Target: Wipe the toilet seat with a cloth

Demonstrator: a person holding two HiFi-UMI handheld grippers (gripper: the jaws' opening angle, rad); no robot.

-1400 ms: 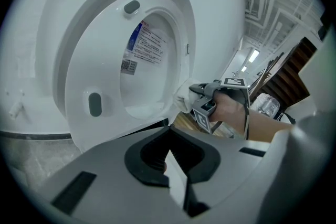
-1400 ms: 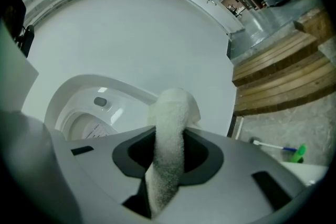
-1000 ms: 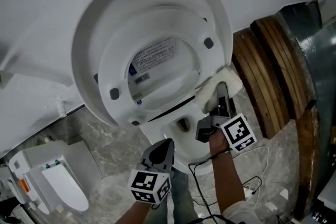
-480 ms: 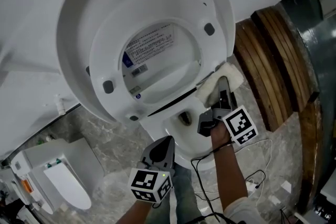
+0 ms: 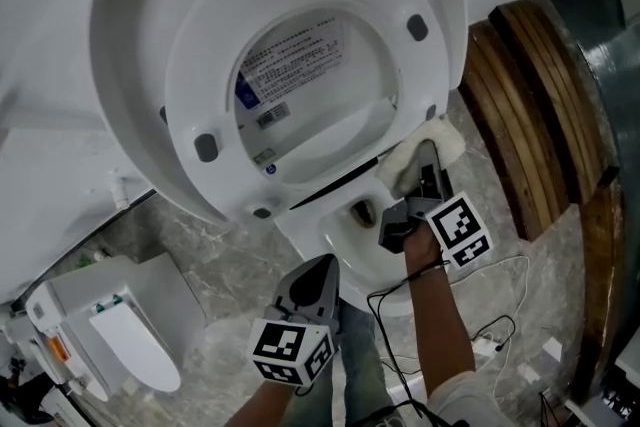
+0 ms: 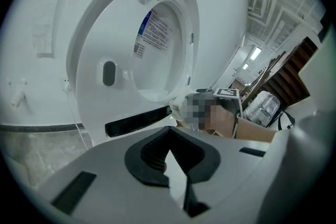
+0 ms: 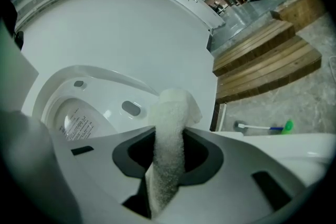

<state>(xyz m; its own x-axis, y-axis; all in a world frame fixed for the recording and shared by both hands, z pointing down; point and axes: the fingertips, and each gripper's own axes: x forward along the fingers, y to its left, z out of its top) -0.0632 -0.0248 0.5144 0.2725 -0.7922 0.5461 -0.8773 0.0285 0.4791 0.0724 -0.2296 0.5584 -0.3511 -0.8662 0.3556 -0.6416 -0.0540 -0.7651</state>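
The right gripper [image 7: 167, 165] pinches a white cloth [image 7: 170, 123], which stands up out of its jaws toward the raised toilet seat [image 5: 200, 95]. In the head view the cloth lies at the seat's lower right edge, above the far right of the bowl [image 5: 350, 260]. Whether it touches the seat cannot be told. The left gripper [image 5: 318, 267], jaws pressed together and empty, hangs at the bowl's near side. Since a second ago the cloth has come lower along that edge, farther from the bumper [image 5: 417, 27]. The left gripper has barely shifted.

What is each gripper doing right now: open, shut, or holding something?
Left gripper: shut, nothing between its jaws.
Right gripper: shut on the white cloth.
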